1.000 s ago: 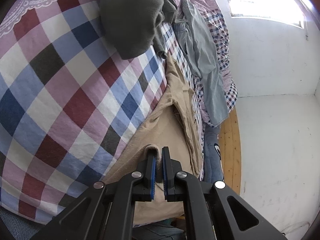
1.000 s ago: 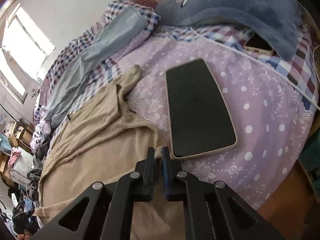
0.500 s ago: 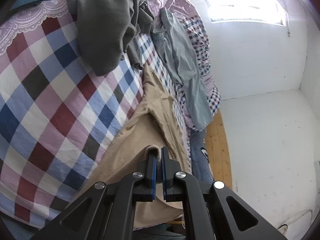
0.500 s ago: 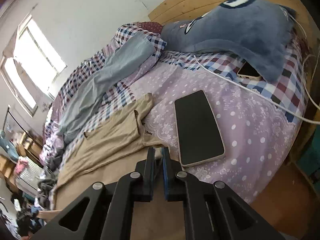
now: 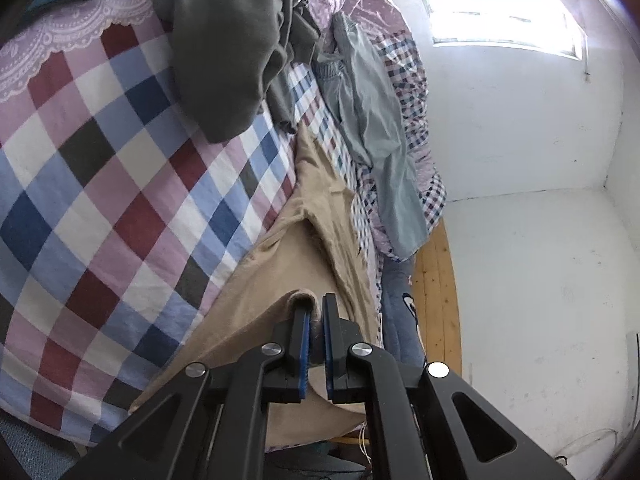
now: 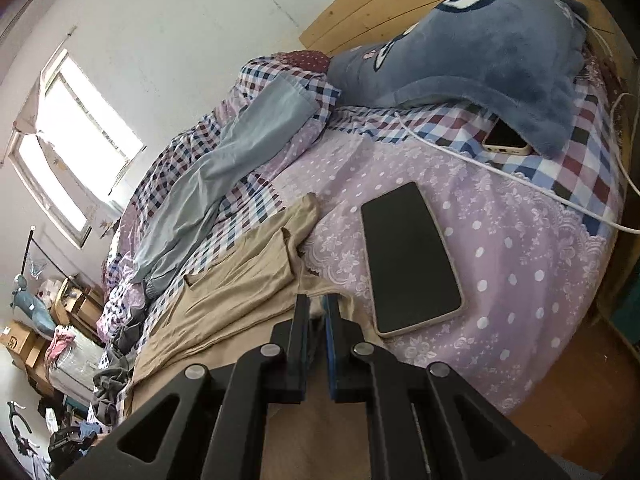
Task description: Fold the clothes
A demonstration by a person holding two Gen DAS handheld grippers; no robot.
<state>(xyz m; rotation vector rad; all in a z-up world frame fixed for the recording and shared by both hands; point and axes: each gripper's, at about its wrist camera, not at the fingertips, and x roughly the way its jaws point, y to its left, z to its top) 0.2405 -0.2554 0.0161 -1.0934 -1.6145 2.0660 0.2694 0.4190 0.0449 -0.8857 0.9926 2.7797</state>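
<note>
Both my claws have risen: my left claw [image 5: 316, 312] and right claw [image 6: 318, 312] each pinch an edge of the tan garment [image 5: 288, 264], lifting it off the bed [image 5: 100, 184], ready to fold over.

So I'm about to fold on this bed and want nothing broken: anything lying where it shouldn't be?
Yes. A tablet lies screen-up on the bedspread, right beside the tan garment both grippers hold. A phone is half under the blue plush.
</note>
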